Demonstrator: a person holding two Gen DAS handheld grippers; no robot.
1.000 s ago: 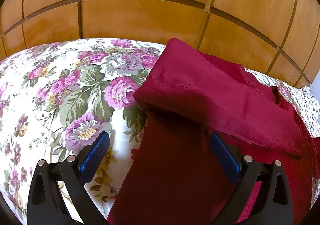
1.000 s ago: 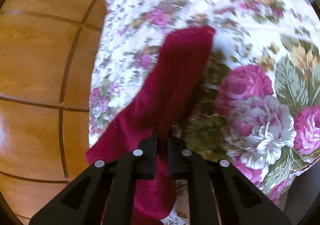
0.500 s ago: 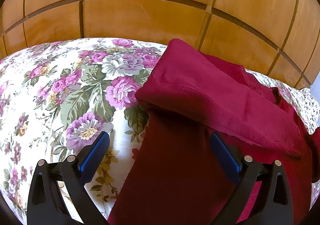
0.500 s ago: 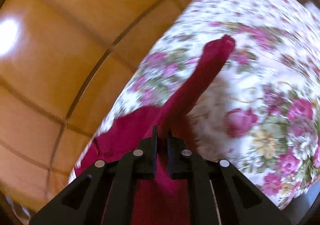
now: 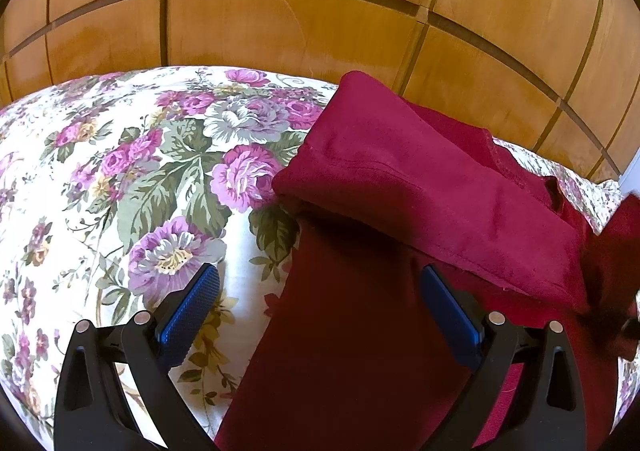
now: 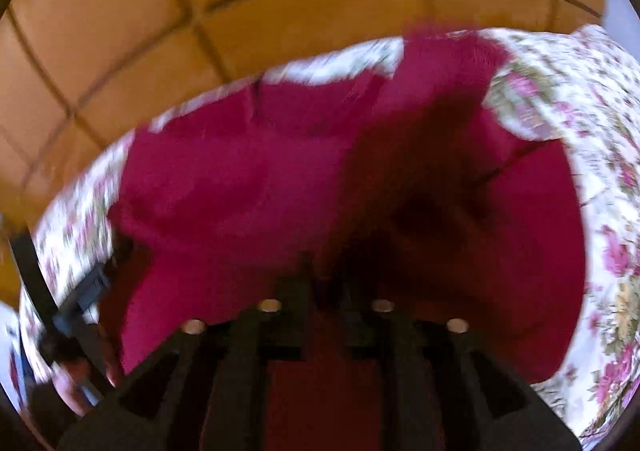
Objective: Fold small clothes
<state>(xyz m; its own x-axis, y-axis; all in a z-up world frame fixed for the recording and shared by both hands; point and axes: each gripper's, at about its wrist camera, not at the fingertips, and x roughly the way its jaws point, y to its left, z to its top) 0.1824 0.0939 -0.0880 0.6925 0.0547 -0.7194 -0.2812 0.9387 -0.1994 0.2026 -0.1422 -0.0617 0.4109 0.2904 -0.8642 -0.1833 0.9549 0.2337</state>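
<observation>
A dark red garment (image 5: 420, 187) lies on the flowered bedsheet (image 5: 120, 171), one part folded over across its top. My left gripper (image 5: 320, 303) hovers open over the garment's left edge, its blue pads (image 5: 192, 307) apart with nothing pinched. The right wrist view is blurred: my right gripper (image 6: 326, 271) hangs low over the red garment (image 6: 248, 171), its jaws opening with a narrow gap and red cloth right under and ahead of them. I cannot tell whether any fold still sits between its pads. A blurred flap of red cloth (image 5: 616, 243) shows at the right edge of the left wrist view.
A wooden panelled headboard (image 5: 300, 23) rises right behind the bed. The sheet drops away at its far edge (image 6: 580, 63). In the right wrist view the left gripper (image 6: 80, 303) and the hand (image 6: 68, 383) holding it appear blurred at lower left.
My right gripper swept across the bed carrying a strip of red cloth, rolled, and now sits over the garment's body with its jaws slightly parted. The left gripper stayed still.
</observation>
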